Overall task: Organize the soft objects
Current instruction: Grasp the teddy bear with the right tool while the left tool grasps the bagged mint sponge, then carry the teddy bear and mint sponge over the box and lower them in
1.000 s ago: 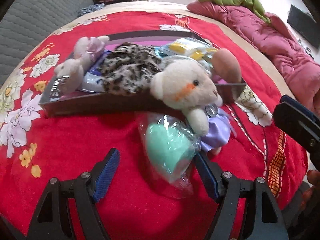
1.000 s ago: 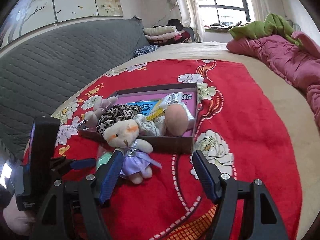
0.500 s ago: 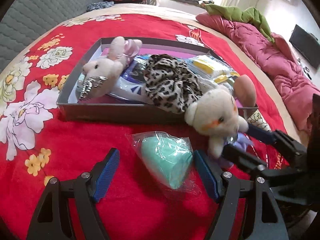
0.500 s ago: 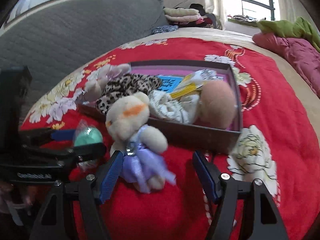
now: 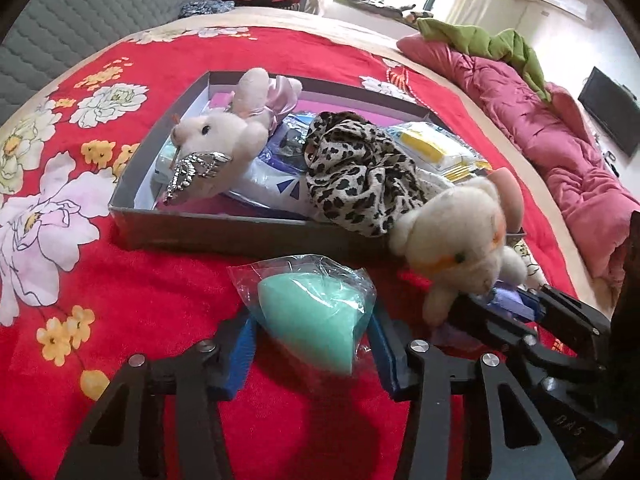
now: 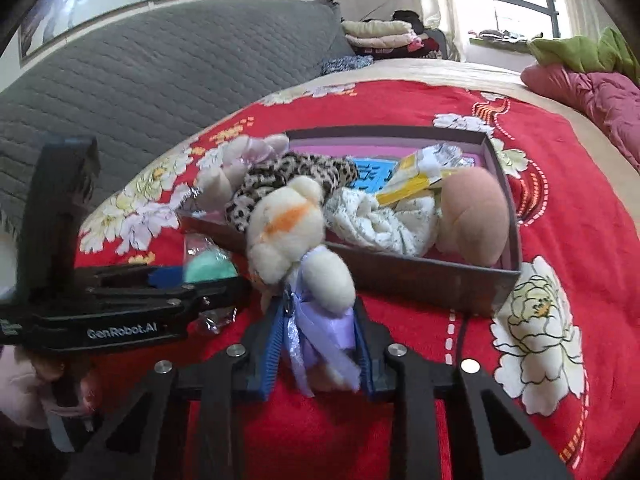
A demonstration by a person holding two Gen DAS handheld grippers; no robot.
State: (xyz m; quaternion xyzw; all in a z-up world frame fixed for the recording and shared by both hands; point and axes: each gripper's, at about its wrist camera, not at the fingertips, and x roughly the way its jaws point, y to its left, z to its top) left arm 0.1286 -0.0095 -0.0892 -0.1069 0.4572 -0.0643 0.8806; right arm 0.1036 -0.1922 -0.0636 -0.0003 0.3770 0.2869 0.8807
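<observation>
- Since half a second ago both grippers have closed: our left gripper (image 5: 308,344) now pinches the bagged green sponge (image 5: 310,320), and our right gripper (image 6: 316,344) now pinches the bear (image 6: 296,240) by its lilac dress, where before both stood spread.
- Step in hand, as we judge it: both grasps made, lift not yet begun; both items appear to rest on the red bedspread (image 5: 120,300), just outside the near wall of the box (image 5: 208,236).
- Next move calls for lifting each over that wall and finding free room; the box already holds a rabbit (image 5: 216,136), a leopard scrunchie (image 5: 356,172) and packets.
- Sponge: teardrop-shaped, mint, in a crinkled clear bag; the film could slip.
- Bear: cream plush, orange cheek patch, head leaning against the box wall.
</observation>
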